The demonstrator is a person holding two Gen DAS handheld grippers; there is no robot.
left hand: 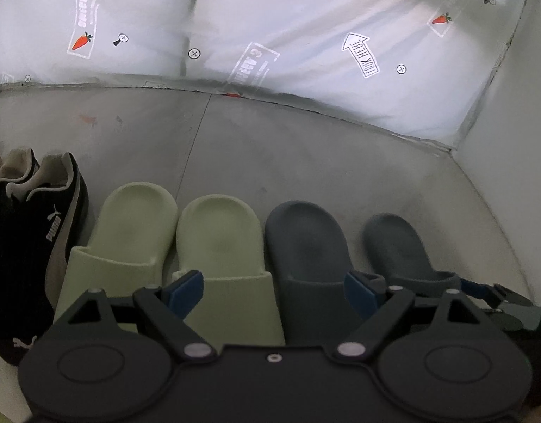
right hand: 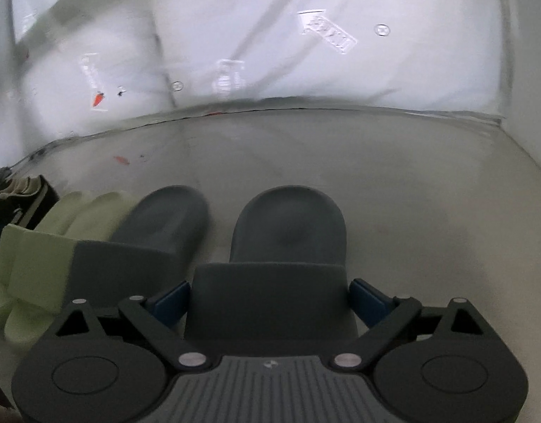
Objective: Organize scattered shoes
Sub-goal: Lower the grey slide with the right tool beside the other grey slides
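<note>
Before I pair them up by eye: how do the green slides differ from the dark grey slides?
The green slides are pale and sit touching each other; the dark grey slides are dark, with a floor gap between them. The green pair lies beside the black Puma sneaker; the grey pair lies farther right. Both share the same moulded shape and heading.

The floor (left hand: 305,148) is smooth, dull grey, with a thin seam (left hand: 196,148) running from near to far left of centre and faint scuffs and a small reddish smear toward the far left. Along the far side hangs a white sheet (left hand: 270,17), creased and softly lit from behind, printed with orange carrots (left hand: 81,41), small crossed-circle marks and an arrow reading "LOOK HERE" (left hand: 361,54); its lower hem meets the floor in a slightly ragged line. At the right a plain pale wall (left hand: 510,123) joins the sheet at a corner, and the light throughout is cool, even and dim.
</note>
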